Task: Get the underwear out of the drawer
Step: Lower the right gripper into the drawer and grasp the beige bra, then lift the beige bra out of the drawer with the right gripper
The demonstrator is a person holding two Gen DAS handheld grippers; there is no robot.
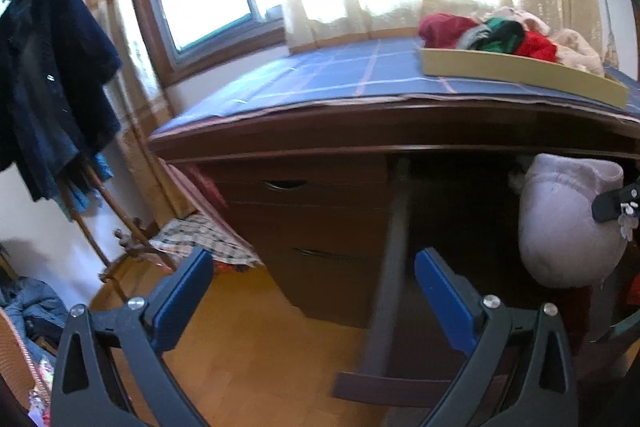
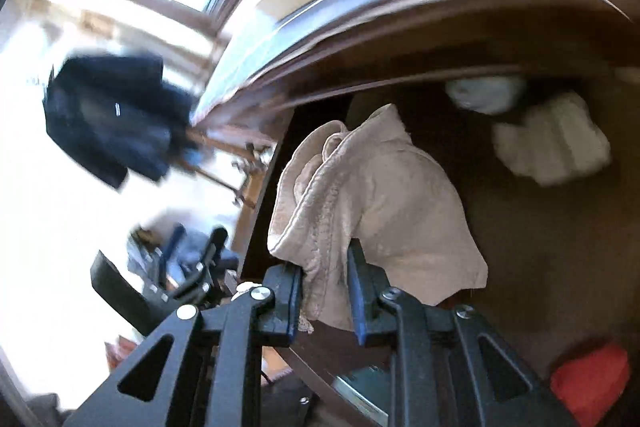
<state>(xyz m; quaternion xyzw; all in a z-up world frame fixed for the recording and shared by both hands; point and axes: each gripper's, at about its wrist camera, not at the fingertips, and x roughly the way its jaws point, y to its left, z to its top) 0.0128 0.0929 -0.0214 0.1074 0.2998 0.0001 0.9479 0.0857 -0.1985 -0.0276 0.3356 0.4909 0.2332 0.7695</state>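
Note:
A pale beige piece of underwear (image 2: 380, 195) hangs bunched from my right gripper (image 2: 325, 267), whose blue pads are shut on its lower edge. Behind it is the open dark wooden drawer (image 2: 560, 247), with a white folded garment (image 2: 552, 143), a pale blue one (image 2: 486, 93) and a red one (image 2: 592, 379) inside. In the left wrist view the same underwear (image 1: 560, 219) hangs below the desk's edge at the far right, with a black finger of the right gripper (image 1: 612, 201) on it. My left gripper (image 1: 314, 259) stands open and empty over the floor.
The desk has a blue tiled cover (image 1: 340, 75) and bears a yellow tray (image 1: 520, 73) piled with red, green and pale clothes. Below left is a cabinet with closed drawers (image 1: 320, 227). A grey chair leg (image 1: 392, 267) stands in front. A coat rack with dark clothes (image 1: 52, 79) is at left.

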